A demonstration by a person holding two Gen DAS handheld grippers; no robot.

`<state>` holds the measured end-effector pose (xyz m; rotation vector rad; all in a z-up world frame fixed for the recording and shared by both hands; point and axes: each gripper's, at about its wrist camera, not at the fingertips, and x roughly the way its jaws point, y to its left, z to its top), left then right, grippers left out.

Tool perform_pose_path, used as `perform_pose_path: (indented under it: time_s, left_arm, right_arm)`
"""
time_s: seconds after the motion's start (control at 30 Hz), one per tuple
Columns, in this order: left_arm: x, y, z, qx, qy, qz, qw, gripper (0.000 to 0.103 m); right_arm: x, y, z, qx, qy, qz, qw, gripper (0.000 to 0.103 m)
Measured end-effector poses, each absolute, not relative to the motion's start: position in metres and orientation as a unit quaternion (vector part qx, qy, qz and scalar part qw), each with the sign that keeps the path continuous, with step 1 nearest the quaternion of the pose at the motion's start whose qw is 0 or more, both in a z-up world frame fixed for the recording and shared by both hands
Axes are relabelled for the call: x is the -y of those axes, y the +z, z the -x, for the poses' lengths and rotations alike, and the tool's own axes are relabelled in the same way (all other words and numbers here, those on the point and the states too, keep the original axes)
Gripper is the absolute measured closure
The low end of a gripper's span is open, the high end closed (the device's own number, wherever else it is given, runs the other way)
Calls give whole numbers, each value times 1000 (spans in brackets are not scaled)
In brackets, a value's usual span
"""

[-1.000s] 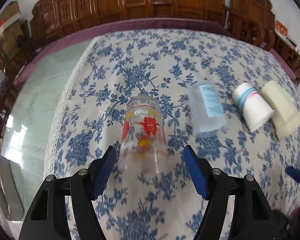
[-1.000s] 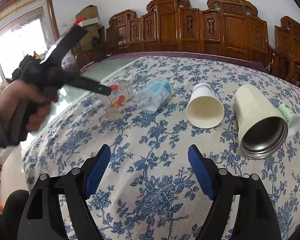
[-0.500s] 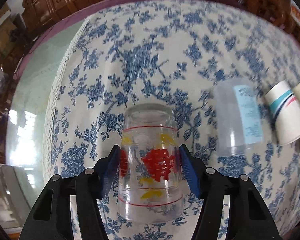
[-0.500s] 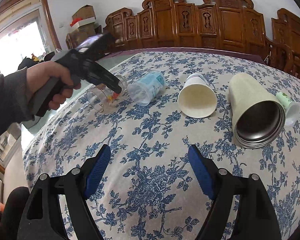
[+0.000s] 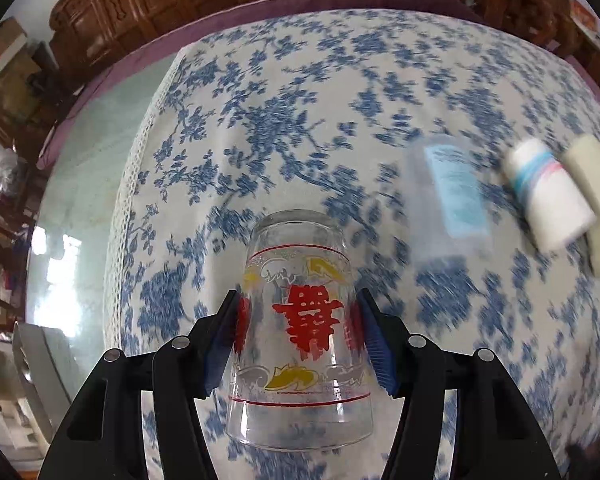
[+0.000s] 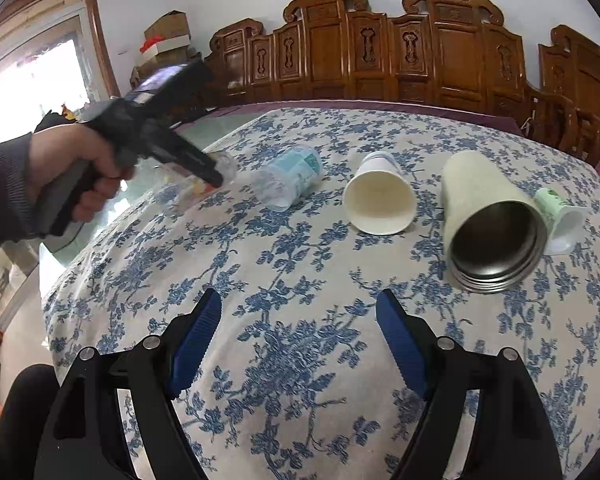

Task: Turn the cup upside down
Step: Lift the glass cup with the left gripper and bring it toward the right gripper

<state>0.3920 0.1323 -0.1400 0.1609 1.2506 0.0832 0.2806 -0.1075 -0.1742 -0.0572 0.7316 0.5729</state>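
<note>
A clear glass cup point(image 5: 300, 332) with a red character and yellow print sits between my left gripper's point(image 5: 298, 320) blue pads, which press on its sides. Its base points away from the camera and its open mouth toward it. It is lifted off the blue floral tablecloth point(image 5: 300, 120). In the right wrist view the cup point(image 6: 192, 190) is blurred under the left gripper point(image 6: 216, 178), tilted above the table's left side. My right gripper point(image 6: 298, 320) is open and empty, low over the cloth near the front.
A clear plastic cup point(image 6: 288, 180), a white paper cup point(image 6: 380, 200), a cream steel-lined tumbler point(image 6: 488, 220) and a small white bottle point(image 6: 560, 216) lie on their sides in a row. Carved wooden chairs point(image 6: 380, 52) stand behind. Bare glass tabletop point(image 5: 84, 184) lies left.
My left gripper closed on the glass cup, lifted it off the cloth and is moving with it. The right gripper has stayed open, nearly still.
</note>
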Motion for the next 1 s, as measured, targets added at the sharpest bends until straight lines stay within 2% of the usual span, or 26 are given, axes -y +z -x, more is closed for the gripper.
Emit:
perform_pose_path:
  time_s: [0.47, 1.0]
  left_arm:
    - [-52, -106, -291, -545, -61, -60, 834, 47]
    - [36, -150, -206, -539, -128, -25, 832, 47]
  right_arm:
    - [165, -153, -248, -343, 211, 31, 915, 21]
    - [237, -157, -231, -335, 155, 22, 929, 21]
